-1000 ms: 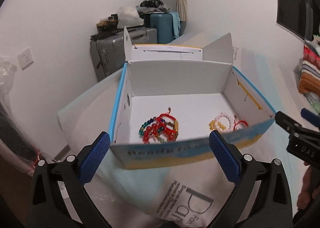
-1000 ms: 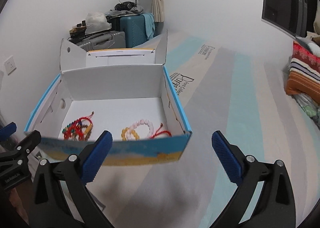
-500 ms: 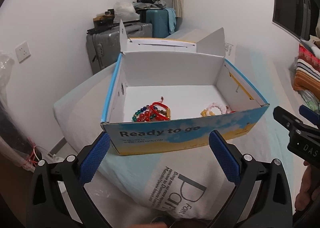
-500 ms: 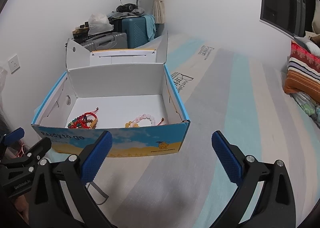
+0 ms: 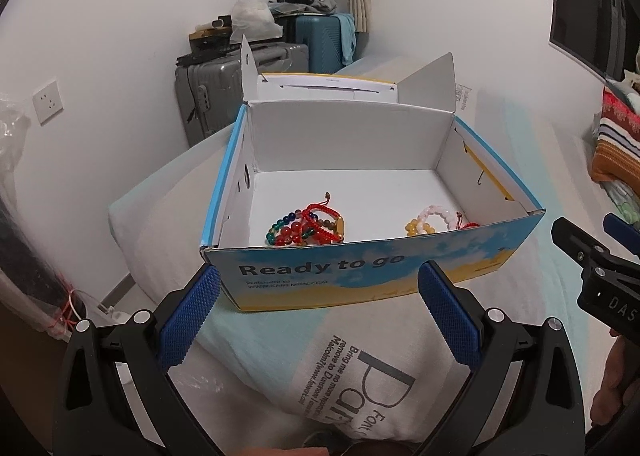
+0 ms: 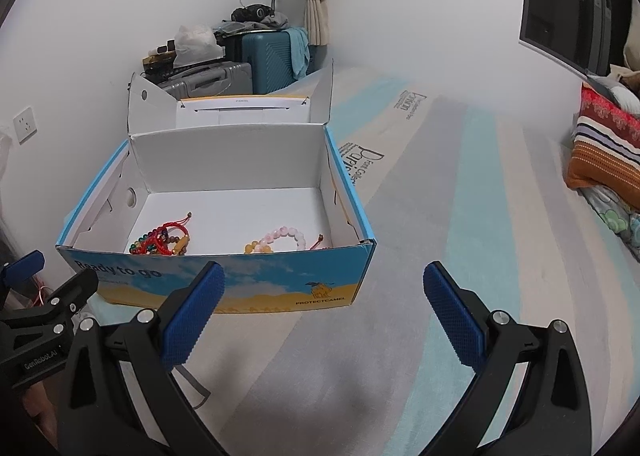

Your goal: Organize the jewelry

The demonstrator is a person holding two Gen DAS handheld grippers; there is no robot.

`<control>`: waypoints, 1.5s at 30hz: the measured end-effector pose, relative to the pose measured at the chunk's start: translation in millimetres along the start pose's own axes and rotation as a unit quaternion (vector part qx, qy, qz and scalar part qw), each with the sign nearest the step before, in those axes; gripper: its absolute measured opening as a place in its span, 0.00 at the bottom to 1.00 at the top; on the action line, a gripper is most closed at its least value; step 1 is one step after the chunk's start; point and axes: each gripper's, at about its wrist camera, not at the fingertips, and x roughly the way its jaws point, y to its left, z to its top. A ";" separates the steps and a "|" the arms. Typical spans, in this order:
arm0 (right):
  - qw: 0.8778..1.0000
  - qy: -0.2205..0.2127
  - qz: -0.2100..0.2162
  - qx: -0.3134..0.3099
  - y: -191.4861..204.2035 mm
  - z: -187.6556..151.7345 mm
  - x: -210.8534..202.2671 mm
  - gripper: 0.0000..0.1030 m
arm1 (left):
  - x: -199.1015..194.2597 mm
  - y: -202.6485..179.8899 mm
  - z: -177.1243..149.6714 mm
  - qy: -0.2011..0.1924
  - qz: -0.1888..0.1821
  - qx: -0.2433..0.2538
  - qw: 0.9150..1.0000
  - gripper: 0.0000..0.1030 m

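Note:
An open blue and yellow cardboard box (image 5: pixel 372 272) (image 6: pixel 240 284) stands on the bed with its lid folded back. Inside lie a pile of red, green and multicoloured bead bracelets (image 5: pixel 306 228) (image 6: pixel 162 242) at the left and a pink and yellow bead bracelet (image 5: pixel 430 220) (image 6: pixel 278 240) at the right. My left gripper (image 5: pixel 318 316) is open and empty, just in front of the box's near wall. My right gripper (image 6: pixel 320 314) is open and empty, in front of the box's right corner.
The box sits on a striped mattress (image 6: pixel 460 256) wrapped in printed plastic. Grey (image 5: pixel 224 96) and teal (image 6: pixel 268 56) suitcases with clutter and a blue lamp stand against the far wall. Folded striped bedding (image 6: pixel 604 152) lies at the right. A wall socket (image 5: pixel 47 102) is at the left.
Both grippers have pulled back and risen from the box, so its printed front wall now shows in full. The jaws stayed open and empty. The bracelets have not moved.

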 end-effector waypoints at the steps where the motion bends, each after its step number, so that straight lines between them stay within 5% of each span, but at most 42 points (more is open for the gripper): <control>1: 1.000 0.000 0.000 0.000 -1.0 0.1 0.1 0.93 | -0.1 0.1 0.0 -0.001 0.000 0.000 1.000 0.95; 45: 1.000 0.011 0.008 0.004 -0.6 -3.7 8.9 0.93 | -2.6 -12.0 -2.0 -0.008 -0.012 0.009 1.000 0.95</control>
